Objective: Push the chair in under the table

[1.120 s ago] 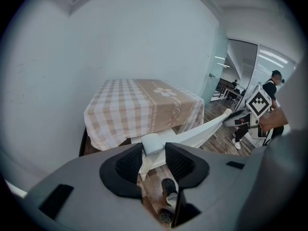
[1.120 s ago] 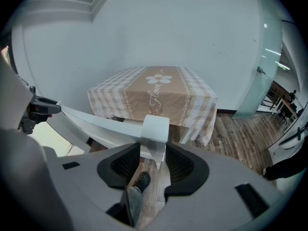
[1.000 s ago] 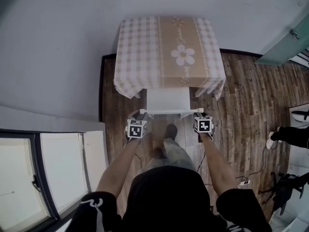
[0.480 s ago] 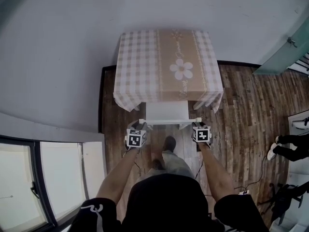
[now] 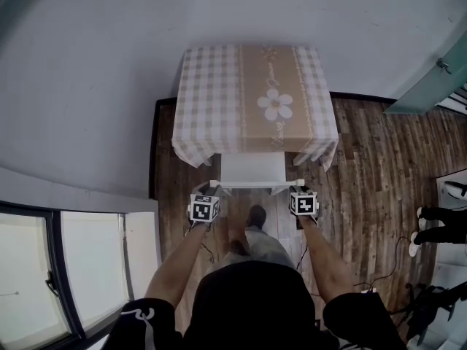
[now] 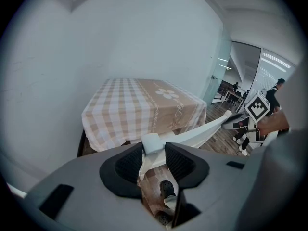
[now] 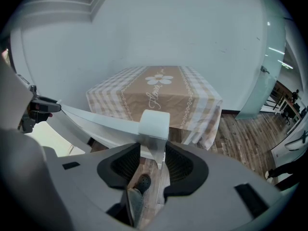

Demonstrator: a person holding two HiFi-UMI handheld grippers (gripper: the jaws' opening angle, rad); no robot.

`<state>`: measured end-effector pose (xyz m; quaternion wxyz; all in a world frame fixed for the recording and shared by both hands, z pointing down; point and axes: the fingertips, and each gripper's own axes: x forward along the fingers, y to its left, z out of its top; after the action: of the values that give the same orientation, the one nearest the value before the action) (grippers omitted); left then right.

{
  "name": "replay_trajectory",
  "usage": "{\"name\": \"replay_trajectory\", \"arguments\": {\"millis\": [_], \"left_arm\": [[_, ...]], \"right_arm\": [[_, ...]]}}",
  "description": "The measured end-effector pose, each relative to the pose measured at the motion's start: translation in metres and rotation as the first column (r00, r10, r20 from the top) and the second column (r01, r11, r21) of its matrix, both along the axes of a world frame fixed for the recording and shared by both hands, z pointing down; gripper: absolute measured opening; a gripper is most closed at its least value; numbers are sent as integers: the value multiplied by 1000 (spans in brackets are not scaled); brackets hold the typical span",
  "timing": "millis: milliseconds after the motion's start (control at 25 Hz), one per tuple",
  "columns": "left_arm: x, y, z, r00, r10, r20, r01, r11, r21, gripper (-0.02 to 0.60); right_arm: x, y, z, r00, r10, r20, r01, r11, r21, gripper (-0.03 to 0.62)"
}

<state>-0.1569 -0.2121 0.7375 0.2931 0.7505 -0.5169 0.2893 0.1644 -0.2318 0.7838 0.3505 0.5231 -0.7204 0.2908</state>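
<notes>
A white chair (image 5: 252,168) stands with its seat partly under a table (image 5: 255,93) covered by a beige checked cloth with a daisy. My left gripper (image 5: 214,190) is shut on the left end of the chair's top rail (image 6: 150,142), which sits between both pads. My right gripper (image 5: 299,189) is shut on the rail's right end post (image 7: 154,125) in the same way. In the left gripper view the rail runs right toward the other gripper's marker cube (image 6: 257,106). The chair's legs are mostly hidden.
The table (image 7: 154,93) stands against a pale wall with a dark baseboard (image 5: 155,144). The floor is wood plank (image 5: 365,152). My shoes (image 5: 255,216) are just behind the chair. A window (image 5: 66,268) is at lower left, and another person's legs (image 5: 438,221) are at the right edge.
The table and chair sit slightly lower in the head view, with a little less of the seat showing. Both grippers keep their hold on the rail. The bystander's feet shifted.
</notes>
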Motion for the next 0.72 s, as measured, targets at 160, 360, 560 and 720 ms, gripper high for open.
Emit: {"name": "replay_trajectory", "arguments": {"millis": [160, 360, 560, 720], "left_arm": [[4, -5, -1, 1000, -6, -15, 6, 1000, -15, 153], [19, -2, 6, 999, 27, -27, -29, 999, -42, 169], [15, -13, 4, 1000, 2, -2, -2, 1000, -12, 164], [11, -26, 5, 1000, 15, 4, -15, 1000, -14, 164]], "right_arm": [[4, -7, -2, 1000, 13, -10, -13, 1000, 11, 170], [20, -14, 1, 999, 24, -32, -25, 999, -22, 170], [15, -24, -1, 999, 29, -20, -29, 999, -18, 169], [10, -33, 7, 1000, 21, -2, -21, 1000, -13, 167]]}}
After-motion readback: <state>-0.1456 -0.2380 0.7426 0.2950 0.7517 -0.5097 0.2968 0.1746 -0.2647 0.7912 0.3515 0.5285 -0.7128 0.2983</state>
